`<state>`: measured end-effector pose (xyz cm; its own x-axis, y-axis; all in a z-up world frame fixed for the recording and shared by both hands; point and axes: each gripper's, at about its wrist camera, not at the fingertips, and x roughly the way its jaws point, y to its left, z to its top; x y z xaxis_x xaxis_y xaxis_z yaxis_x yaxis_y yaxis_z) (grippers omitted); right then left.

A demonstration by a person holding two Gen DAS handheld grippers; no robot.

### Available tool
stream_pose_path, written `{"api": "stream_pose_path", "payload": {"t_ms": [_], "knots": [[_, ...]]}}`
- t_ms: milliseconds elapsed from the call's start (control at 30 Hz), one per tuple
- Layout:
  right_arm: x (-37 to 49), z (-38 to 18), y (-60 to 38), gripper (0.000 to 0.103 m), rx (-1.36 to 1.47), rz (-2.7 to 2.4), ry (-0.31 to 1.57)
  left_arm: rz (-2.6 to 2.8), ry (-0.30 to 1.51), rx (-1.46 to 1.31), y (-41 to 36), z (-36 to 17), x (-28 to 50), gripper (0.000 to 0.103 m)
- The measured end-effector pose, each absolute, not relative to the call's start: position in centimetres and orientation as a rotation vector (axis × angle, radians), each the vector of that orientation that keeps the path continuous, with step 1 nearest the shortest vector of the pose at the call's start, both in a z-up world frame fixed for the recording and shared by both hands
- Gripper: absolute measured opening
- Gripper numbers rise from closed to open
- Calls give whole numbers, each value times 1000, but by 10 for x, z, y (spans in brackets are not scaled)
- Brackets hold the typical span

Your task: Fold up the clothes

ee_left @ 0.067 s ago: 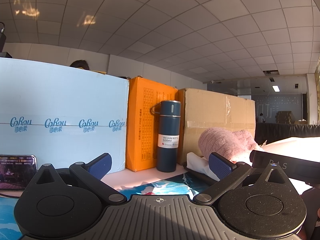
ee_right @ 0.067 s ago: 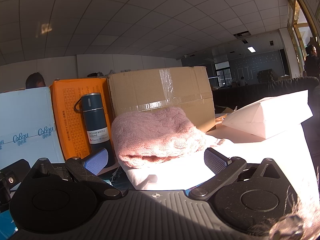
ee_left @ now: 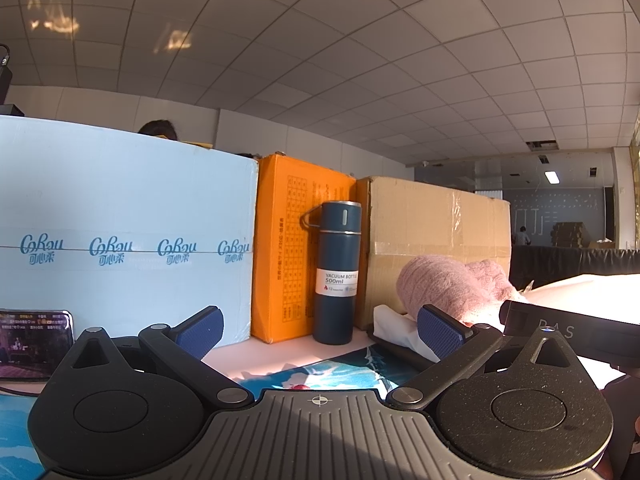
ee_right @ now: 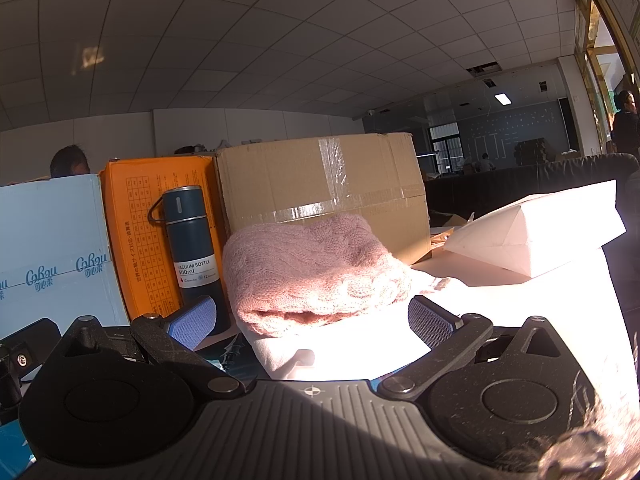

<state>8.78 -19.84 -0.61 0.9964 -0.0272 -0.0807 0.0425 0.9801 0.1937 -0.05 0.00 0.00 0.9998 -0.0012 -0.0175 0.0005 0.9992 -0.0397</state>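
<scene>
A folded pink knit sweater [ee_right: 316,268] lies on top of a white garment [ee_right: 352,348] on the table, just ahead of my right gripper [ee_right: 314,322]. The right gripper is open and empty, its jaws wide to either side of the pile's near edge. My left gripper [ee_left: 320,330] is open and empty, low over the table. In the left wrist view the pink sweater [ee_left: 448,288] sits to the right, behind the right finger pad [ee_left: 442,336], on the white garment [ee_left: 400,328].
A blue vacuum bottle [ee_left: 337,272] stands against an orange box [ee_left: 292,248], between a light blue box [ee_left: 120,248] and a taped cardboard box [ee_right: 324,188]. A phone [ee_left: 34,344] leans at the left. A white folded paper [ee_right: 536,232] lies right. A printed blue mat [ee_left: 320,372] covers the table.
</scene>
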Motion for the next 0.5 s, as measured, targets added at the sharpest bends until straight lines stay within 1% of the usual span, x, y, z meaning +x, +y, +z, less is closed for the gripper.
{"api": "stream_pose_path", "payload": {"t_ms": [500], "knots": [[89,-6,-198,103,196,-35,79,-1,15,-40,3,2,-3,103]]}}
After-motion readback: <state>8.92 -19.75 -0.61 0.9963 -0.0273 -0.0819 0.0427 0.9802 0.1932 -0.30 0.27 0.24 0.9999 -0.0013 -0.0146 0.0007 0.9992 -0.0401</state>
